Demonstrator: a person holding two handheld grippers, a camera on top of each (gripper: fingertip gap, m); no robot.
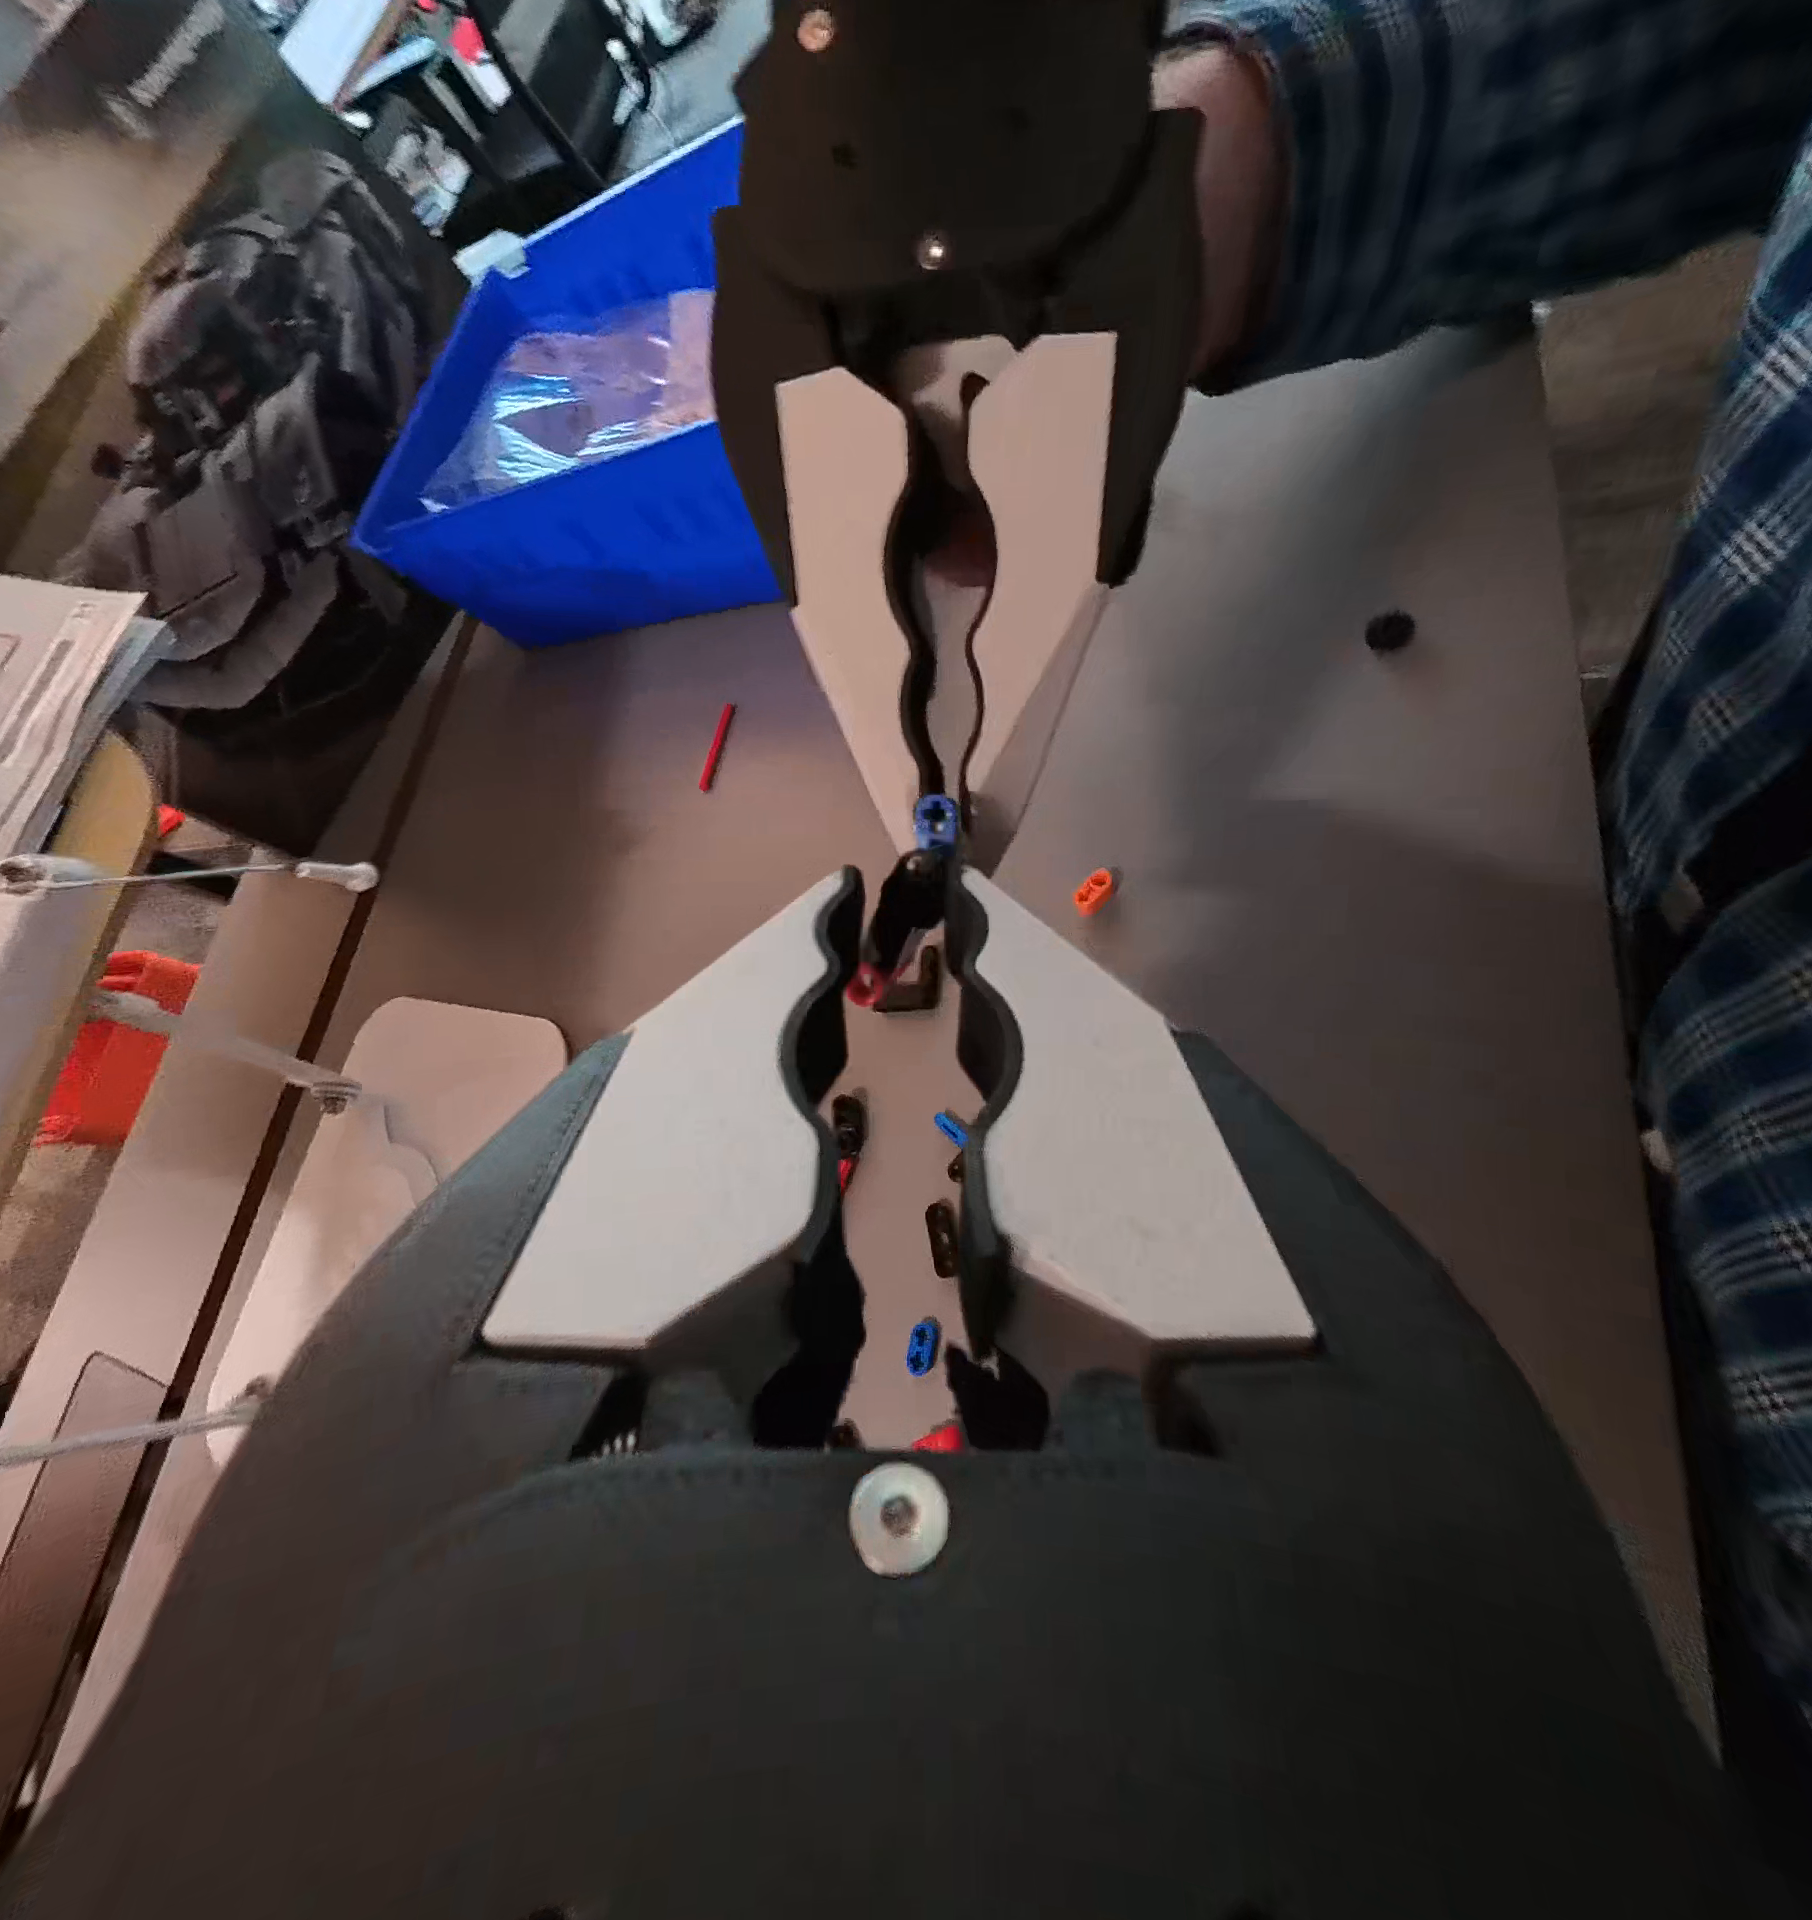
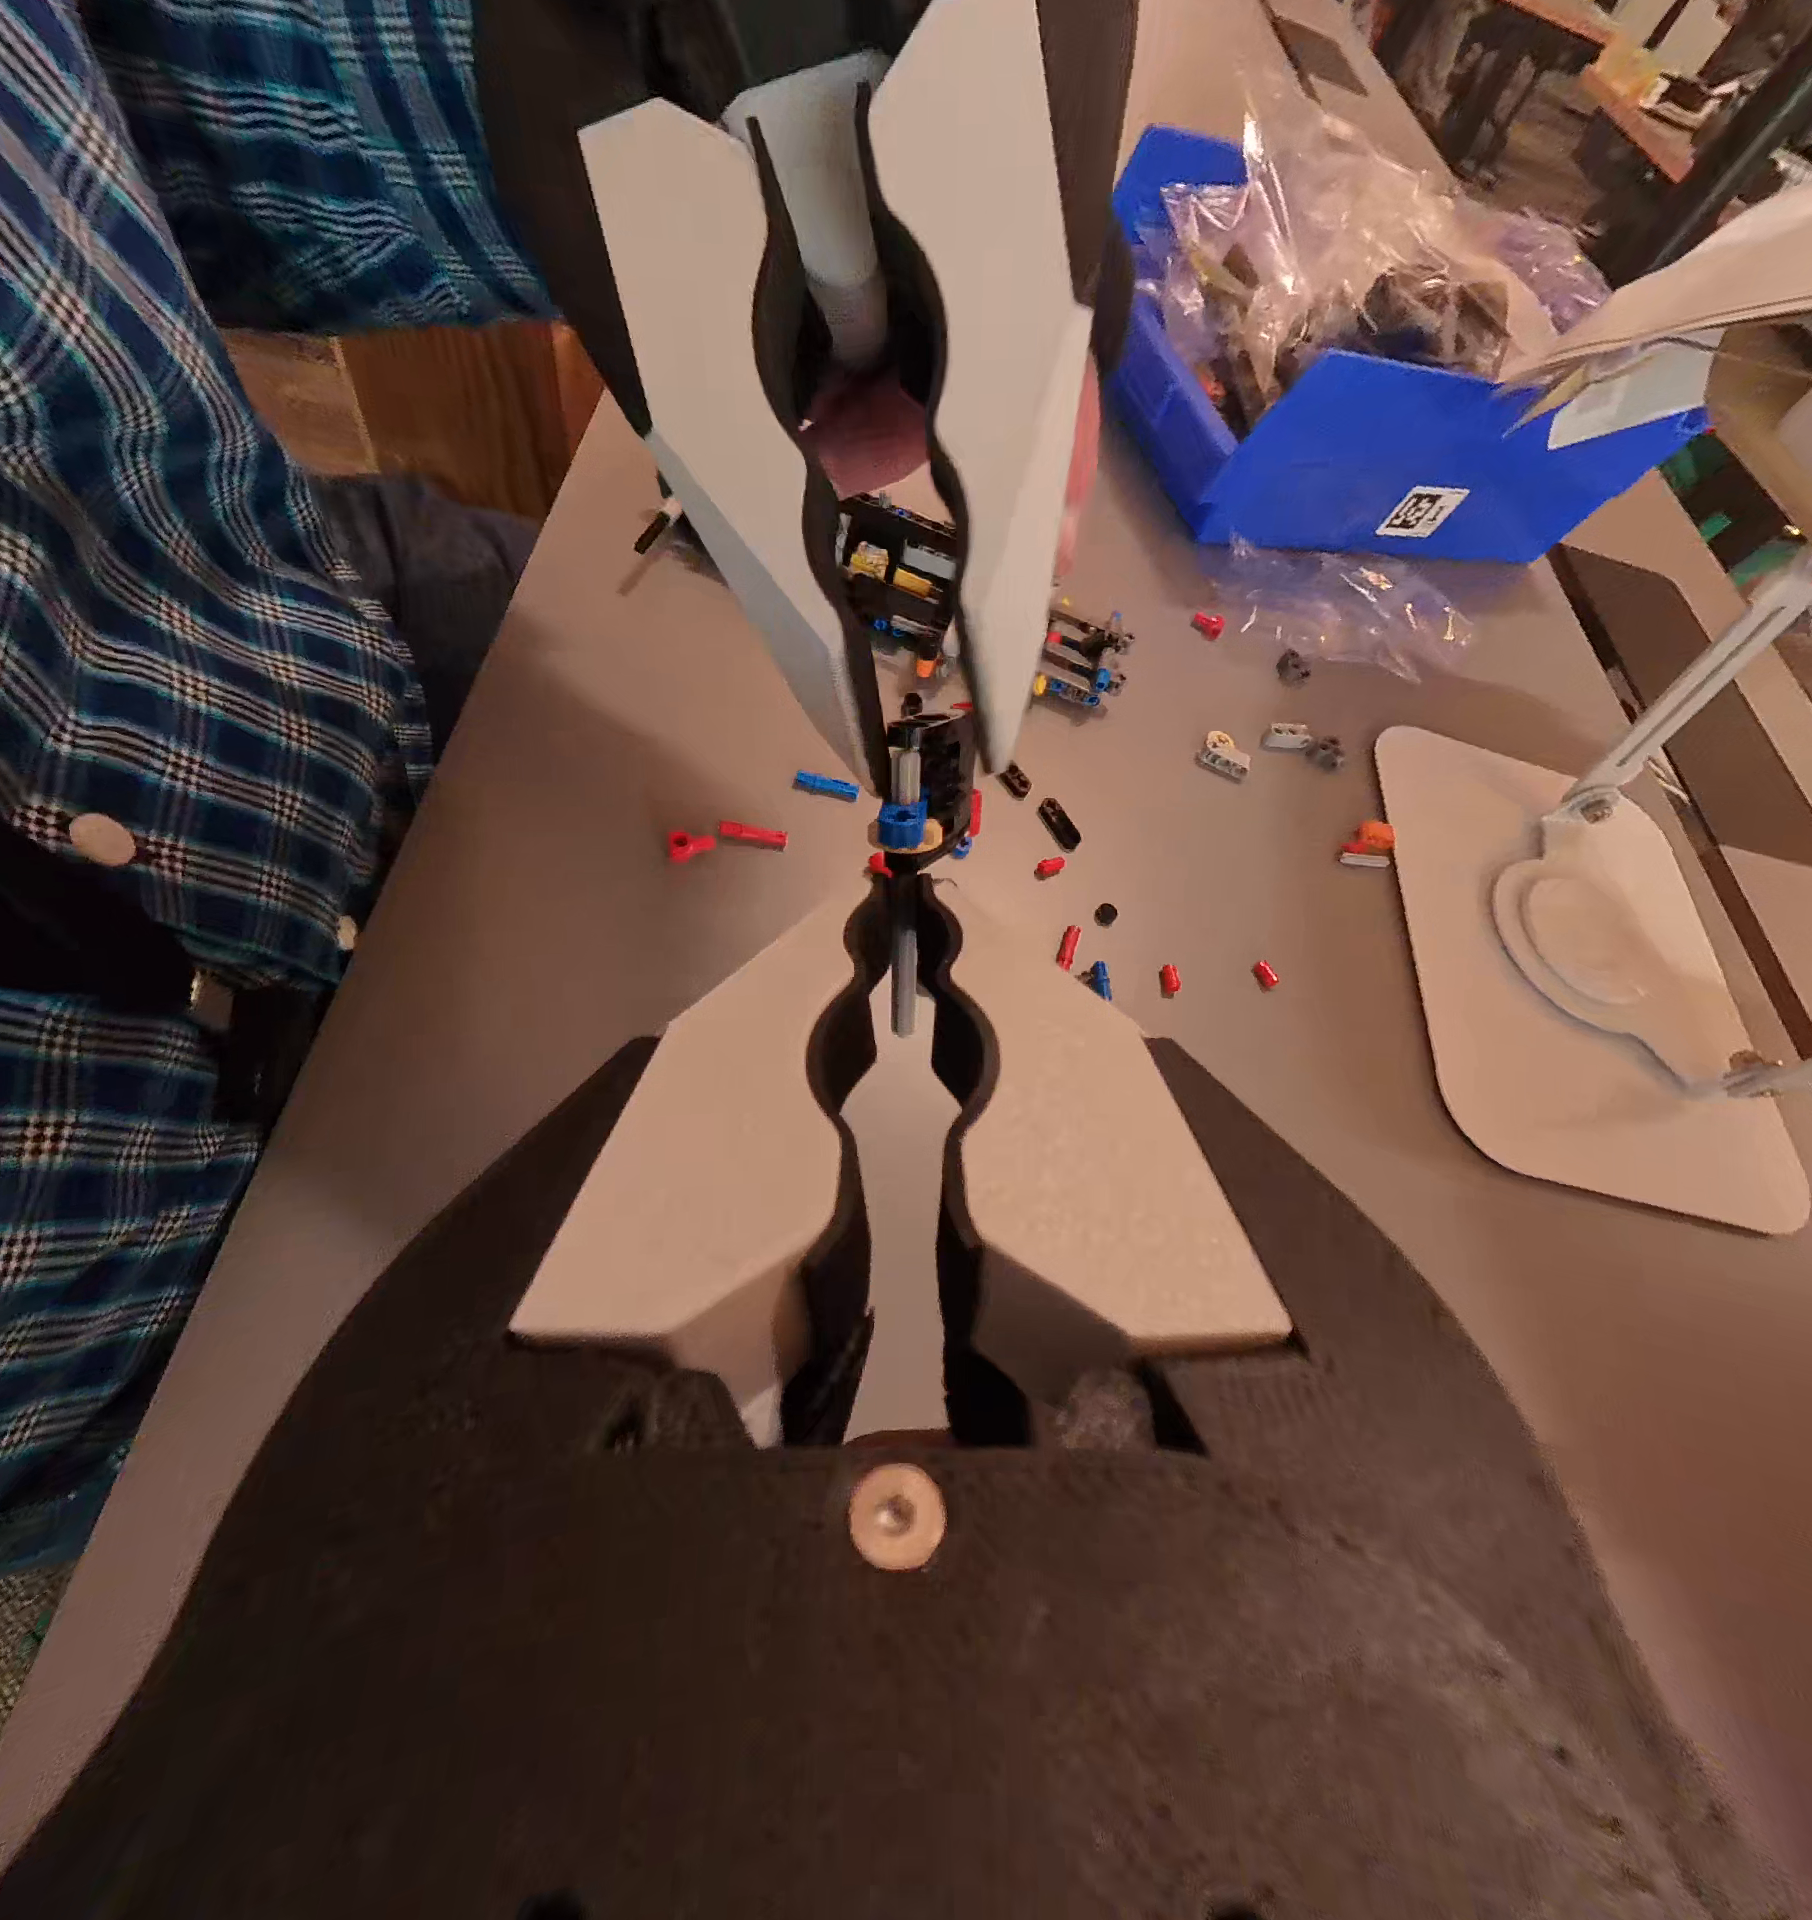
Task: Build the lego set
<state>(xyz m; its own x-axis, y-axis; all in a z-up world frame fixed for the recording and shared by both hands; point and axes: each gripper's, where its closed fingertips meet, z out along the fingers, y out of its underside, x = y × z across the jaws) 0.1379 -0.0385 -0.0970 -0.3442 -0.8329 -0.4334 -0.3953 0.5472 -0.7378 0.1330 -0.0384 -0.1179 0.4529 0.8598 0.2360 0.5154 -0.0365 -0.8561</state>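
In the left wrist view my left gripper is shut on a small black lego assembly, held above the table. My right gripper comes in from the top, tip to tip with it, and holds a blue connector against the black piece. In the right wrist view my right gripper is shut on a grey axle that carries the blue connector. The left gripper hangs from above, shut on the black assembly. The two parts touch.
A blue bin with plastic bags stands at the back. A partly built model and several loose red, blue and black pieces lie on the grey table. A white lamp base sits right. A person's plaid sleeve is at the left. Left and right tips are no more than a few centimetres apart.
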